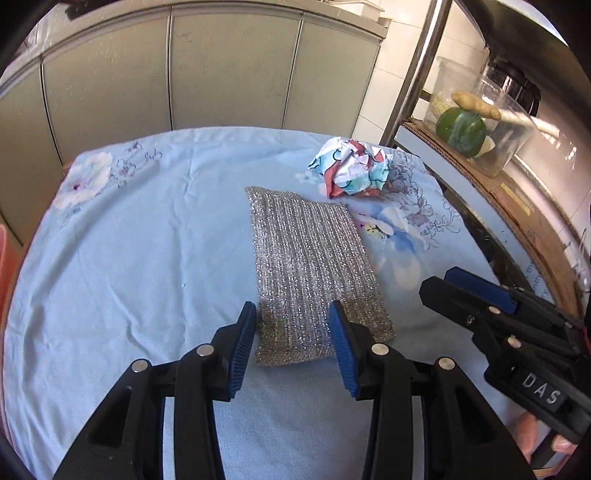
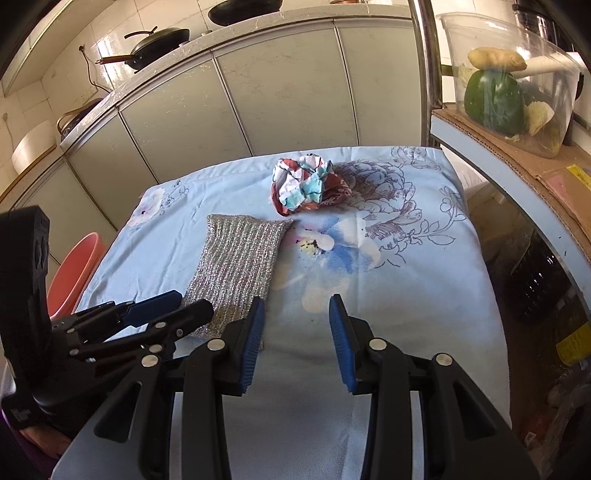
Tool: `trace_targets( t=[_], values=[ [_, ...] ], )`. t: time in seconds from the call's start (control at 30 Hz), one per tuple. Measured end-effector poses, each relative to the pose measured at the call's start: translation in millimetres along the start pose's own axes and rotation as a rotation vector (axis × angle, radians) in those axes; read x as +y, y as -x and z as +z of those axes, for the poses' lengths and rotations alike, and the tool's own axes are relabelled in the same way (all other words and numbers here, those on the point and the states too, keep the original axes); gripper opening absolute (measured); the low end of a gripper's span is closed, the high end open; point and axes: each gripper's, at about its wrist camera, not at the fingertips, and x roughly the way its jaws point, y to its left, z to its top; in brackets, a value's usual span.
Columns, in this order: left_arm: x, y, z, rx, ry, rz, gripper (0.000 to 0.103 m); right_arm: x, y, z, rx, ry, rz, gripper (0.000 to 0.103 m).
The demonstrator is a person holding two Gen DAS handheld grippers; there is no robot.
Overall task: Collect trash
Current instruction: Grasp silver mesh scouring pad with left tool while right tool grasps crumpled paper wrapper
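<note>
Crumpled paper (image 1: 352,166) lies beyond silver scouring pad (image 1: 314,273) on tablecloth (image 1: 147,258).

Home kitchen: wok (image 2: 159,38) on tiled counter (image 2: 258,20), vegetables in plastic tub (image 2: 517,85).

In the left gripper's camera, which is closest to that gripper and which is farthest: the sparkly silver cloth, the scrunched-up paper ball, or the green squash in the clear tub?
From the left gripper:
1. Sparkly silver cloth, its near end right between the open fingers.
2. Scrunched-up paper ball, beyond the cloth's far end, toward the right.
3. Green squash, off the table, on the shelf at far right.
</note>
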Motion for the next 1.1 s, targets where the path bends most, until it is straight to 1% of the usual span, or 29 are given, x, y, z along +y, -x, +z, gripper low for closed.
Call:
trace_targets(
  t=[0.03, 0.07, 0.1, 0.17, 0.23, 0.3, 0.4, 0.5, 0.6, 0.7, 0.77, 0.87, 1.0, 1.1],
  values=[
    [-0.5, -0.5, 0.1, 0.001, -0.002, 0.008, 0.032, -0.8, -0.4, 0.1, 0.001, -0.003, 0.001, 0.037],
    [0.0, -0.5, 0.2, 0.0, 0.0, 0.024, 0.024, -1.3, -0.5, 0.0, 0.002, -0.006, 0.002, 0.037],
    [1.5, -0.1, 0.2, 0.0, 0.006, 0.026, 0.022, -1.6, -0.5, -0.1, 0.003, -0.008, 0.002, 0.037],
    [5.9, 2.4, 0.4, 0.0, 0.021, 0.023, 0.009, -2.0, -0.6, -0.1, 0.005, -0.009, 0.003, 0.037],
    [11.2, 5.3, 0.4, 0.0, 0.041, 0.006, 0.005, -2.0, -0.8, 0.0, 0.007, -0.008, 0.001, 0.037],
    [18.2, 9.2, -0.2, 0.006, 0.069, -0.021, 0.004, -1.8, -0.5, -0.2, 0.006, -0.008, 0.002, 0.037],
    [27.4, 21.1, -0.8, -0.021, 0.096, -0.036, 0.003, -1.5, -1.3, 0.2, 0.008, -0.009, 0.005, 0.037],
    [40.7, 40.7, -0.8, -0.067, 0.108, -0.021, 0.003, -1.6, -5.0, 1.5, 0.015, -0.019, 0.023, 0.037],
    [55.7, 60.1, -1.1, -0.117, 0.122, 0.013, 0.003, -2.1, -11.9, 8.4, 0.024, -0.043, 0.061, 0.037],
    [71.7, 75.2, -2.0, -0.145, 0.147, 0.032, 0.003, -2.2, -13.6, 22.5, -0.003, -0.05, 0.065, 0.037],
    [83.1, 83.1, -5.0, -0.159, 0.169, 0.041, 0.003, -3.6, -14.1, 37.7, -0.032, -0.055, 0.064, 0.037],
    [95.6, 87.7, -10.1, -0.16, 0.192, 0.05, 0.003, -5.1, -17.0, 58.4, -0.063, -0.055, 0.059, 0.037],
    [105.8, 84.0, -19.7, -0.135, 0.215, 0.051, 0.003, -8.5, -28.8, 88.0, -0.104, -0.037, 0.013, 0.037],
    [108.9, 79.3, -24.7, -0.12, 0.221, 0.049, 0.003, -13.8, -39.9, 99.8, -0.112, -0.043, 0.004, 0.037]
  ],
)
